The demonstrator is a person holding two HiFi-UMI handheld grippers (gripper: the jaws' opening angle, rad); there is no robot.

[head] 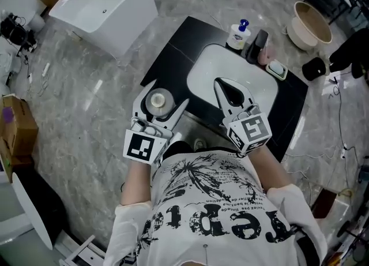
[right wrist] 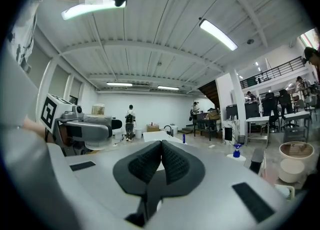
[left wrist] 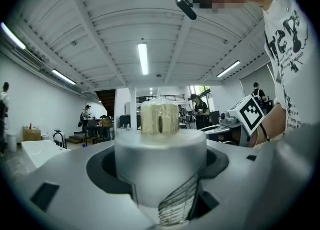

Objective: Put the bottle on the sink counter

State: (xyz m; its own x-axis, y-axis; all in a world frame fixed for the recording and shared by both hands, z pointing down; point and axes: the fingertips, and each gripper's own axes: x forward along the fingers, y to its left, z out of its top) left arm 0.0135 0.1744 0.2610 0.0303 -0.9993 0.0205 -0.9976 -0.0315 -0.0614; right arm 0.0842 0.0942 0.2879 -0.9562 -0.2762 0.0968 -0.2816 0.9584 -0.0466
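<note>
While the person is standing at the near edge of the black sink counter (head: 173, 57), the left gripper (head: 164, 96) is clamping a pale grey cylindrical bottle with a cream ribbed cap (head: 158, 101). In the left gripper view the bottle (left wrist: 160, 154) is filling the gap between the jaws of the gripper (left wrist: 160, 184), cap end pointing away from the camera. From the head view the bottle is showing over the near left part of the counter, just left of the white oval basin (head: 207, 68); whether it is touching the counter cannot be told. The right gripper (head: 222, 86) is hovering over the basin, jaws pressed together with nothing between them (right wrist: 161, 146). At the far side of the counter a white pump bottle with a blue top (head: 237, 35) is standing.
</note>
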